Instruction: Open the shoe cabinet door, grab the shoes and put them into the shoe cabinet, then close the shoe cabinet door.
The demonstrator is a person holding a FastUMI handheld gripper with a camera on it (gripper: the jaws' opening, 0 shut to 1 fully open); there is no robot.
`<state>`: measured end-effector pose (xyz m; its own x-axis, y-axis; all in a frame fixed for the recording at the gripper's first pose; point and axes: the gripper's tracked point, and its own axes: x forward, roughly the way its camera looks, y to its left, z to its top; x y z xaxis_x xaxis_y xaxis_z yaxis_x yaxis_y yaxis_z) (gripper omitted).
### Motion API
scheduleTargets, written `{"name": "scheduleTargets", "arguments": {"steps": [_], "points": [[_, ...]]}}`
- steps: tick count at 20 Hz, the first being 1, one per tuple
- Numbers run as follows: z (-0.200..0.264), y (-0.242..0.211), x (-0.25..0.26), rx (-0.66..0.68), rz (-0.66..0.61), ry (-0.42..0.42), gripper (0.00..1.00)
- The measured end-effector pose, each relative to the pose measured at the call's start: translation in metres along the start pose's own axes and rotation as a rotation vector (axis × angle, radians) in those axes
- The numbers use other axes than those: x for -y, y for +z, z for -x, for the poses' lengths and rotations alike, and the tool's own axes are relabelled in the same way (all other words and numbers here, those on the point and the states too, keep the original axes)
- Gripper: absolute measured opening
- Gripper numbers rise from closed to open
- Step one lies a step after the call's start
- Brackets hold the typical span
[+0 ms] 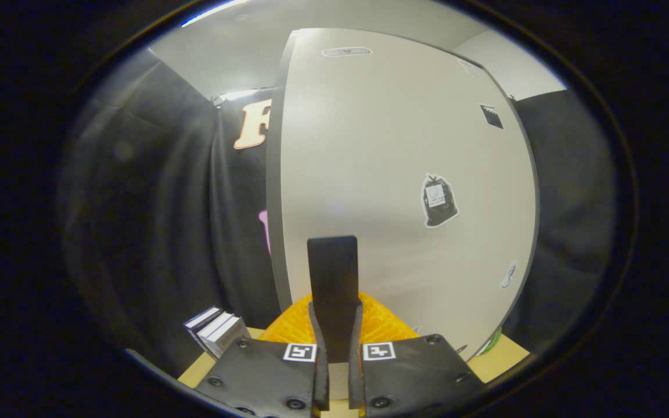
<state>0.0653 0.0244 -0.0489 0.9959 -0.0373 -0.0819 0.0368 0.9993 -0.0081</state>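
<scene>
The white shoe cabinet door stands close ahead of me and fills most of the view, its dark left edge toward the booth wall. It carries a few small stickers, one shaped like a black bag. A flat black strip, apparently the door's handle, rises upright from between my fingers. My gripper is shut on this strip, with both fingers pressed against its lower end. I cannot tell whether the door is ajar or fully shut.
An orange ribbed object lies low just beyond the fingers, at the foot of the door. A few boxes or books stand to the left on a light wooden surface. Black cloth walls hang on both sides.
</scene>
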Motion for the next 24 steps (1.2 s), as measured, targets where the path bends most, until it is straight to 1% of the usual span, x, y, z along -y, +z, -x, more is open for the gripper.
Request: {"name": "scheduleTargets", "arguments": {"steps": [5, 9, 14, 17, 20, 24], "points": [[0.029, 0.005, 0.003, -0.019, -0.002, 0.09, 0.14], [0.041, 0.006, 0.01, -0.038, -0.007, 0.178, 0.14], [0.04, 0.007, 0.021, -0.058, -0.01, 0.32, 0.14], [0.036, 0.009, 0.024, -0.064, -0.004, 0.382, 0.14], [0.031, 0.008, 0.03, -0.08, -0.002, 0.412, 0.14], [0.03, 0.011, 0.035, -0.08, -0.018, 0.397, 0.14]]}}
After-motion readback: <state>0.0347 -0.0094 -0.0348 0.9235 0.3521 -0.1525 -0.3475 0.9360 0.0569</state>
